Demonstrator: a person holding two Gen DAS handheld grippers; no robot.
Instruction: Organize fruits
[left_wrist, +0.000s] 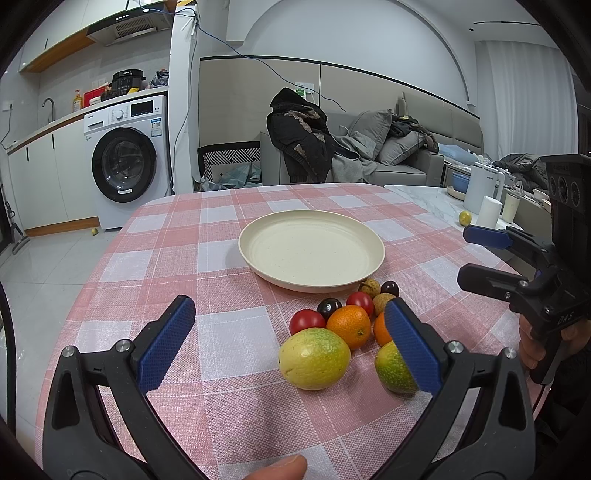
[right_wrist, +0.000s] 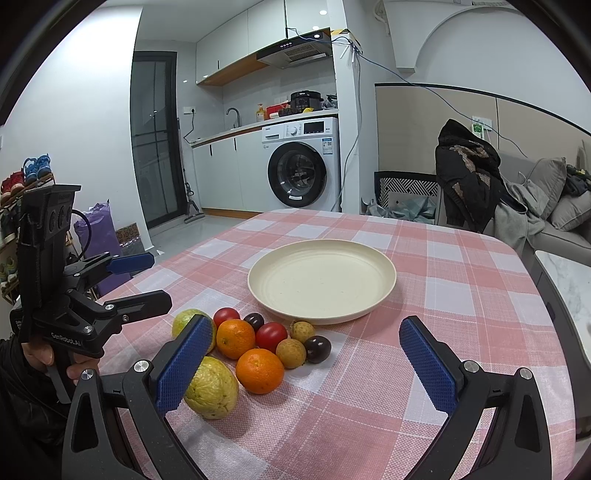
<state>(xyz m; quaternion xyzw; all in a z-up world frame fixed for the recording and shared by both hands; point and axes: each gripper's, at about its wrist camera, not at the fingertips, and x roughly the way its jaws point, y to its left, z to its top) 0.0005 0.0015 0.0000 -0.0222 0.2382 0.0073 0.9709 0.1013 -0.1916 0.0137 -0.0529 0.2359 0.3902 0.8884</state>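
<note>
A cream plate stands empty in the middle of the pink checked tablecloth. In front of it lies a cluster of fruit: two yellow-green lemons, two oranges, red tomatoes, dark plums and brown longans. My left gripper is open and empty, low over the near lemon. My right gripper is open and empty, just before the cluster; it also shows in the left wrist view.
The tablecloth covers a rounded table. A marble side table with a white kettle, cups and a stray lemon stands at the right. A washing machine and a sofa are behind.
</note>
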